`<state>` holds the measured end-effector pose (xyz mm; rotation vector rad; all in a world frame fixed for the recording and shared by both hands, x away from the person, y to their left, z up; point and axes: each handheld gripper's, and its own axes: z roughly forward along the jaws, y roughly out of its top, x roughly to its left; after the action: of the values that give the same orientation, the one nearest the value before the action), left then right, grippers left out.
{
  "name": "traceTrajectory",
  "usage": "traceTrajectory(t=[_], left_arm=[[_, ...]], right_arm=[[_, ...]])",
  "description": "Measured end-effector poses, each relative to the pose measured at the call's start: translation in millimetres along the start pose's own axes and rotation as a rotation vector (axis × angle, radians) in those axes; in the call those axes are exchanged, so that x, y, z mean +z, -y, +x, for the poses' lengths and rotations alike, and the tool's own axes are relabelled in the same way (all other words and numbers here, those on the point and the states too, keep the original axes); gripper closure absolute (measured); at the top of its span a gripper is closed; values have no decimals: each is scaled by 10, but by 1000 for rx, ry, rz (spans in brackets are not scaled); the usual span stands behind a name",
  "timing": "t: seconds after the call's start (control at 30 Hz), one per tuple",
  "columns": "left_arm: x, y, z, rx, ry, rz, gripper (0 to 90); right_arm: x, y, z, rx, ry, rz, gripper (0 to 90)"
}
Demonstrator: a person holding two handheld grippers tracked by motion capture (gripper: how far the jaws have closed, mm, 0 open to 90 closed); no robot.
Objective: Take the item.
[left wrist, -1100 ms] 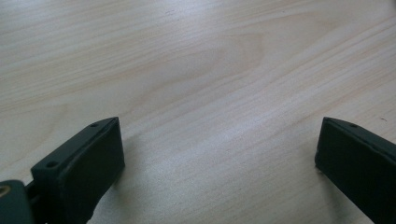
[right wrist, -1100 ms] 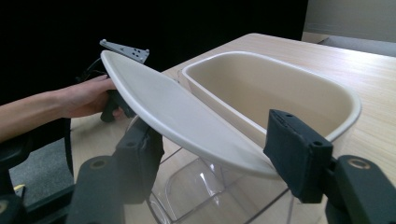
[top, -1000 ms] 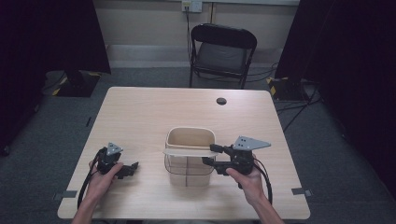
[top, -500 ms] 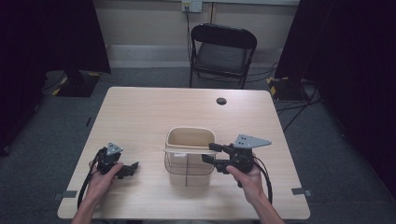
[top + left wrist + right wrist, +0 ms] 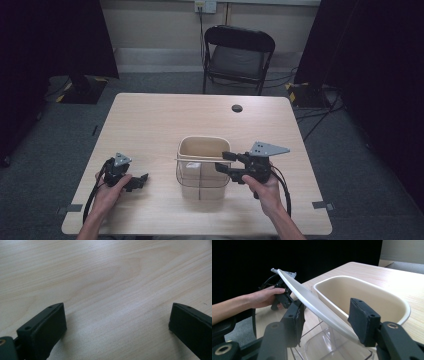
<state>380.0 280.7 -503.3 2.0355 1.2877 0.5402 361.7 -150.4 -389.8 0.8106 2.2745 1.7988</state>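
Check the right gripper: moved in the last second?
No. The right gripper sits in the same spot by the beige bin's right rim.

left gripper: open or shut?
Open. In its own view the left gripper's jaws stand wide apart over bare table, nothing between them.

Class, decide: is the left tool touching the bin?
Apart. The high view shows the left tool on the table, with bare wood separating it from the bin.
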Motion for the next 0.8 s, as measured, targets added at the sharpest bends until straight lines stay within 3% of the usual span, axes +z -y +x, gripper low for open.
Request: traceTrajectory(t=[0.8], left_arm=[[2, 0, -3, -5, 1, -3, 6]], right_arm=[[31, -75, -67, 8, -8, -18, 532]])
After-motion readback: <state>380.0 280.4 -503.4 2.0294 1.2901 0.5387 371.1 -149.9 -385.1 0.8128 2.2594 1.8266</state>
